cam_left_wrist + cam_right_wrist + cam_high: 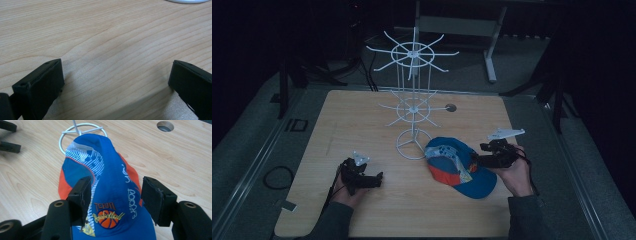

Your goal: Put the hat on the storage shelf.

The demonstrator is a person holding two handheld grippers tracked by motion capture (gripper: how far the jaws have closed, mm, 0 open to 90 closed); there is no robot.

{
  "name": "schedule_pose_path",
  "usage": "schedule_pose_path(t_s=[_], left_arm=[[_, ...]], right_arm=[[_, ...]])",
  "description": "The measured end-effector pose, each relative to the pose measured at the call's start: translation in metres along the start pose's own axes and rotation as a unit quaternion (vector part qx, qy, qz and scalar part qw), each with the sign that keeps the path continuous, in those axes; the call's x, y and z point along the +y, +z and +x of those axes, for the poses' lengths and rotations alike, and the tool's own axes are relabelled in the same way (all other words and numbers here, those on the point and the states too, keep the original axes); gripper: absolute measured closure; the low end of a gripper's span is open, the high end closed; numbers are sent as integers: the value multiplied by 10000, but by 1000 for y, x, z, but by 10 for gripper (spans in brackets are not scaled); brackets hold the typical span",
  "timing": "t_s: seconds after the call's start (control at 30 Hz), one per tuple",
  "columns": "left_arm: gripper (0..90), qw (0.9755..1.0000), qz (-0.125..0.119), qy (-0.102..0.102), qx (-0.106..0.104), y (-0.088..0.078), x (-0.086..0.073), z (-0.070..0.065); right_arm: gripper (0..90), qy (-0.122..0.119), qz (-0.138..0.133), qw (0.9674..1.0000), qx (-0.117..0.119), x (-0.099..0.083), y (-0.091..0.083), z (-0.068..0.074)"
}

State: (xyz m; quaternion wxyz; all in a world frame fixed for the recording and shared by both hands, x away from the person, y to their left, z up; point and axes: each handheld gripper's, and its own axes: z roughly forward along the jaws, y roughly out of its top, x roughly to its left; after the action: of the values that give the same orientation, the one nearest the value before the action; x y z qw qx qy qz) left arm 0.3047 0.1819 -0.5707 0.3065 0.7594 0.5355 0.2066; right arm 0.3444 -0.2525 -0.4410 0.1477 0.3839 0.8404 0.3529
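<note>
The right gripper (pixel 115 195) has its jaws spread on either side of the cap (pixel 110 182), straddling the crown above the basketball badge; whether the pads (pixel 81 192) already touch the cloth is hard to tell, but they are not pinching it. The cap lies on the table (pixel 362 120) at the near right, its far end just beside the round foot of the white wire rack (pixel 413 100). The left gripper (pixel 371 181) rests low over bare wood at the near left, jaws wide apart and empty. The step in hand looks like taking hold of the cap. Next, the right jaws need to close on the crown, then lift it toward a rack arm.
</note>
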Motion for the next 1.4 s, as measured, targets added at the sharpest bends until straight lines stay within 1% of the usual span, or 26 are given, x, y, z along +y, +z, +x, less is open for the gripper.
schedule_pose_path(t_s=[0.1, 0.13, 0.23, 0.4, 0.63, 0.73, 0.83, 0.9, 1.03, 1.4], left_arm=[[1, 10000, -3, 2, 1, 0, 0, 0], [1, 10000, -3, 4, -1, 0, 0, 0], [1, 10000, -4, 6, -3, 0, 0, 0], [1, 10000, -3, 6, -6, 0, 0, 0], [1, 10000, 1, 17, 0, 0, 0, 0], [1, 10000, -1, 16, -3, 0, 0, 0], [1, 10000, 1, 16, -2, 0, 0, 0], [1, 10000, 2, 17, 0, 0, 0, 0], [1, 10000, 2, 16, 1, 0, 0, 0], [1, 10000, -3, 7, -5, 0, 0, 0]], right_arm=[[409, -22, -46, 10000, -42, 1, 1, -1], [401, -89, -79, 9999, -27, 2, 2, -1], [396, -116, -51, 9999, -27, 3, 5, -1], [390, -150, 8, 9999, 46, 7, 10, -1], [392, -154, 57, 9998, 109, 12, 12, -4], [391, -182, 109, 9996, 180, 16, 13, -6], [392, -192, 126, 9995, 199, 17, 13, -7], [398, -150, 91, 9996, 209, 19, 13, -10], [403, -163, 149, 9995, 223, 20, 15, -12], [400, -185, 242, 9989, 362, 26, 20, -14]])
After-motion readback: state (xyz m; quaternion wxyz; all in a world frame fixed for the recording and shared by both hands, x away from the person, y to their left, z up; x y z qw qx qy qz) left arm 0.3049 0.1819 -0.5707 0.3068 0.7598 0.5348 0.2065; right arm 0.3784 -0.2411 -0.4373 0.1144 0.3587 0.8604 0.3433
